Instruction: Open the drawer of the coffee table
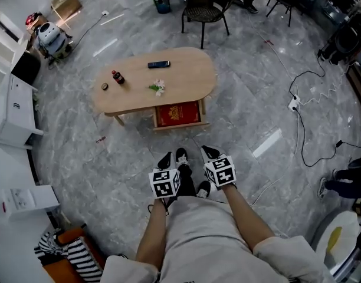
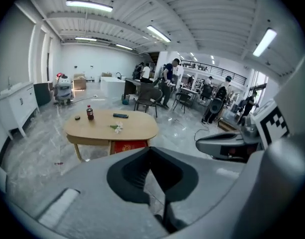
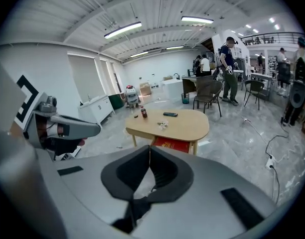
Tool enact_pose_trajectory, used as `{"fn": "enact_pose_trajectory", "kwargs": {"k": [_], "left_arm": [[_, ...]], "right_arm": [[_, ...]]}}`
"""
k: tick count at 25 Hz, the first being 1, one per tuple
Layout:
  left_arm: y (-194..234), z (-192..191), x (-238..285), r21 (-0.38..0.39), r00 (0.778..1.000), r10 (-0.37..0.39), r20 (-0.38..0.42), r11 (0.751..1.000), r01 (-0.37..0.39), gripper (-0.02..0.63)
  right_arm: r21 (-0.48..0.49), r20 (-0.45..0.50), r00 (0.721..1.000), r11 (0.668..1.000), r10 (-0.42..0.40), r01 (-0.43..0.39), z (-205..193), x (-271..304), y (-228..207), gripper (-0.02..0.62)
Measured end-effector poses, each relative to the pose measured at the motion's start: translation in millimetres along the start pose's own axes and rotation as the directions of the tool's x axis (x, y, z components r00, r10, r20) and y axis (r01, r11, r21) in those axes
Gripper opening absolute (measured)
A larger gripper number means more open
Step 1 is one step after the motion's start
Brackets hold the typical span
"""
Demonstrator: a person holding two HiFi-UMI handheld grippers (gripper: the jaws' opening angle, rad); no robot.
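An oval light-wood coffee table (image 1: 186, 78) stands on the marble floor ahead of me. Its drawer (image 1: 178, 115) is pulled out on the near side and shows a red box inside. In the left gripper view the table (image 2: 137, 126) and its red drawer (image 2: 128, 146) sit well beyond the jaws. The right gripper view shows the table (image 3: 190, 123) and drawer (image 3: 172, 144) the same way. My left gripper (image 1: 171, 160) and right gripper (image 1: 205, 153) hang side by side near my body, well short of the table. Both are shut with nothing between the jaws.
On the tabletop lie a dark bottle (image 1: 117, 77), a small round lid (image 1: 104, 86), a black remote (image 1: 158, 64) and a small white flower (image 1: 158, 87). A dark chair (image 1: 205, 5) stands beyond the table. Cables and a power strip (image 1: 294, 104) trail at right. White cabinets (image 1: 12, 108) line the left.
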State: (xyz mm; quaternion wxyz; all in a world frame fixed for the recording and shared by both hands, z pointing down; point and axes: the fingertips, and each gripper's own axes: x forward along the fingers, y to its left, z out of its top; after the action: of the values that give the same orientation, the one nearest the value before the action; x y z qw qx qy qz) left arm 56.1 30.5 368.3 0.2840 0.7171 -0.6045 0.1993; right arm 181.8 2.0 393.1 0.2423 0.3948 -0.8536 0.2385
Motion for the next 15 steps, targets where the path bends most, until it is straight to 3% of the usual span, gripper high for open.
{"fn": "enact_pose_trajectory", "kwargs": {"k": [3,15], "left_arm": [[-10.3,3.3,-6.4,0.05,1.0,-0.016,0.009,0.999,0.015,0.011],[-11.5,-4.0,-22.6,0.032,0.999,-0.027,0.038,0.999,0.026,0.011]], "right_arm": [[0.02,0.0,1.0,1.0,0.004,-0.004,-4.0,-2.1,5.4,0.015],[0.014,0.037,0.999,0.999,-0.039,0.039,-4.4,-20.9,11.6,0.015]]}}
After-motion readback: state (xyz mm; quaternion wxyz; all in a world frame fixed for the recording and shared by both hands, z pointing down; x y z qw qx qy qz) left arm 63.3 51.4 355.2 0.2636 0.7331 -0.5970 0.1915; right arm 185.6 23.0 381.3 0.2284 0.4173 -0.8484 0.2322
